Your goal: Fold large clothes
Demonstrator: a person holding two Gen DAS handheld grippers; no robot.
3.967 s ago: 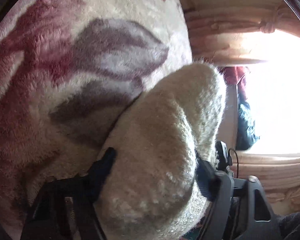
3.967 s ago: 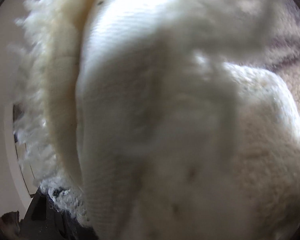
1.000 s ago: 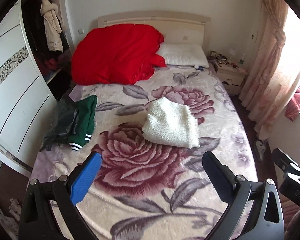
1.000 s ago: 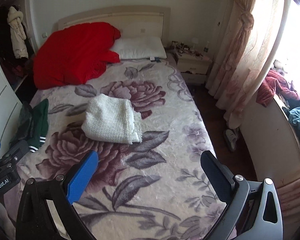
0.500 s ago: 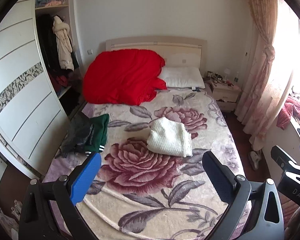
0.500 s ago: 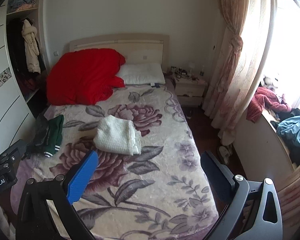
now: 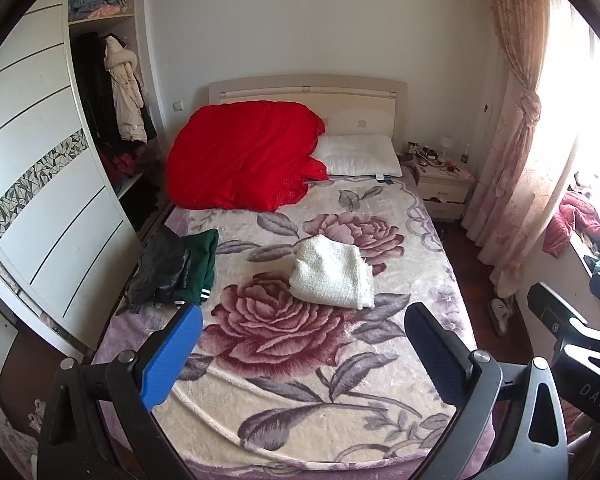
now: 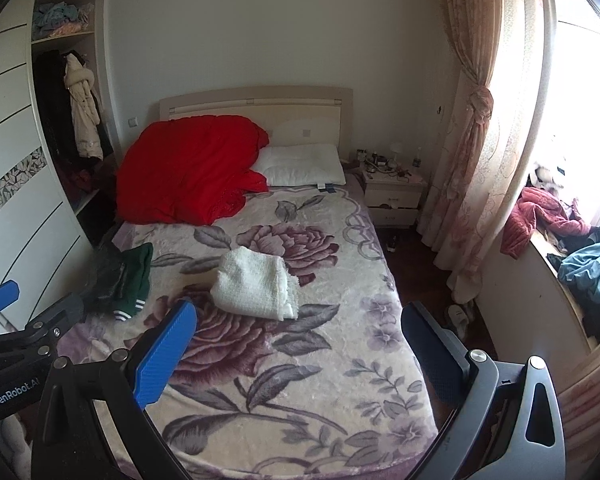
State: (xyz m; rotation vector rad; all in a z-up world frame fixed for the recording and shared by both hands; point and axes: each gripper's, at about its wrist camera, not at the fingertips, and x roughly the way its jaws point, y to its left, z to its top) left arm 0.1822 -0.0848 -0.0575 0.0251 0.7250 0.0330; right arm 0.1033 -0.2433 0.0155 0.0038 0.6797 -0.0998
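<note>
- Bedroom scene: a bed [image 7: 340, 420] covered by a cream blanket printed with large mauve roses and grey leaves fills the middle of both views.
- At the headboard end lie a bunched red quilt [image 7: 240, 156] and, just beside it on the right, a white pillow [image 7: 358, 156].
- A wardrobe [image 7: 40, 184] with white sliding doors runs along the bed's left side; its open section shows hanging coats, among them a cream jacket [image 7: 124, 96].
- A small nightstand [image 8: 392, 196] cluttered with bottles stands to the right of the pillow, next to a tied-back pink curtain [image 8: 472, 140].
- Loose garments in red and blue [image 8: 580, 248] are heaped on the window ledge at far right.
- A dark jacket lying on a green garment with white stripes [image 7: 176, 268] sits at the bed's left edge.
- The folded white fleecy garment [image 7: 332, 272] rests near the bed's centre, on the roses, well apart from the green pile.
- Left tool [image 7: 304, 356] hangs above the foot of the bed, fingers spread wide, nothing between them.
- Right tool [image 8: 300, 356] is likewise held above the foot of the bed, spread wide and empty; the left tool's body shows at its left edge.
</note>
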